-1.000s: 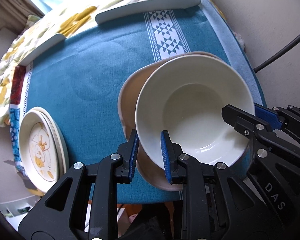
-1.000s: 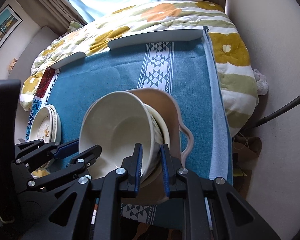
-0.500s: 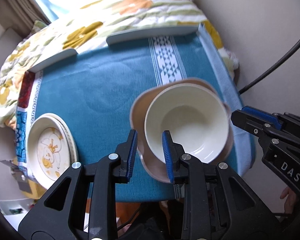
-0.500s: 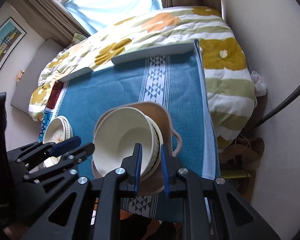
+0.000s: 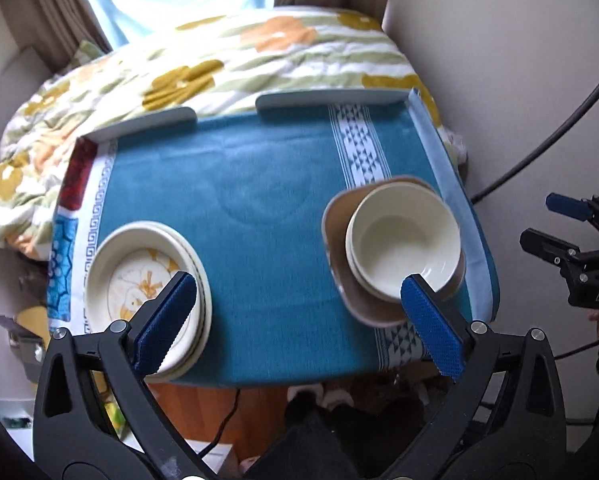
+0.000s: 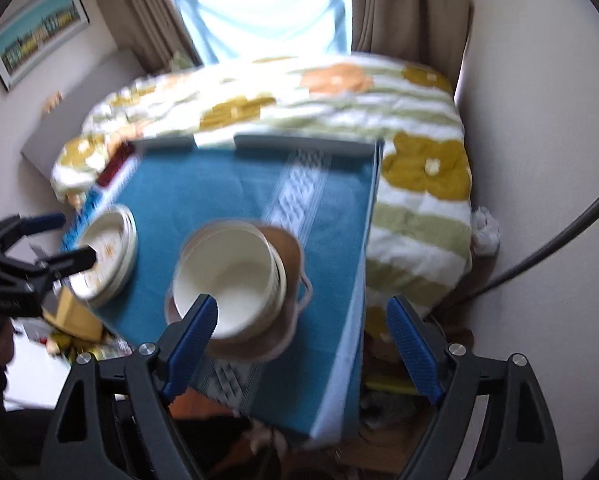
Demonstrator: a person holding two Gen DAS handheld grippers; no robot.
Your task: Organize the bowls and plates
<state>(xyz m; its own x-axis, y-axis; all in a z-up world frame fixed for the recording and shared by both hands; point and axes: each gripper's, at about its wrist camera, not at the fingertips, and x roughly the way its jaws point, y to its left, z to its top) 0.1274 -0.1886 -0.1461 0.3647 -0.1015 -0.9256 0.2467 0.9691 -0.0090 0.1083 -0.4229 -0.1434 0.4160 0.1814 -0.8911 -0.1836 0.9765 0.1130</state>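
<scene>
Two stacked cream bowls point(image 5: 403, 244) sit in a brown handled dish point(image 5: 339, 280) near the right edge of the teal-clothed table point(image 5: 259, 200). A stack of flower-patterned plates point(image 5: 139, 280) lies at the table's front left. My left gripper point(image 5: 295, 288) hangs high over the front edge, its jaws opening wide with nothing between them. My right gripper point(image 6: 301, 306) is also above the table, jaws opening and empty. In the right wrist view the bowls point(image 6: 231, 272), the dish point(image 6: 287, 248), the plates point(image 6: 111, 248) and the left gripper point(image 6: 71, 238) show blurred. The right gripper point(image 5: 543, 220) shows at the right of the left wrist view.
A flowered quilt point(image 5: 239, 60) covers the bed beyond the table's raised back rim point(image 5: 327, 98). A wall and a dark cable point(image 5: 539, 152) stand close on the right. The teal cloth between plates and bowls is bare. Clutter lies on the floor below the front edge.
Both grippers rose and drew back from the top cream bowl, whose rim was between their nearly shut jaws. Both jaws have swung wide. The bowl stays in the stack on the brown dish.
</scene>
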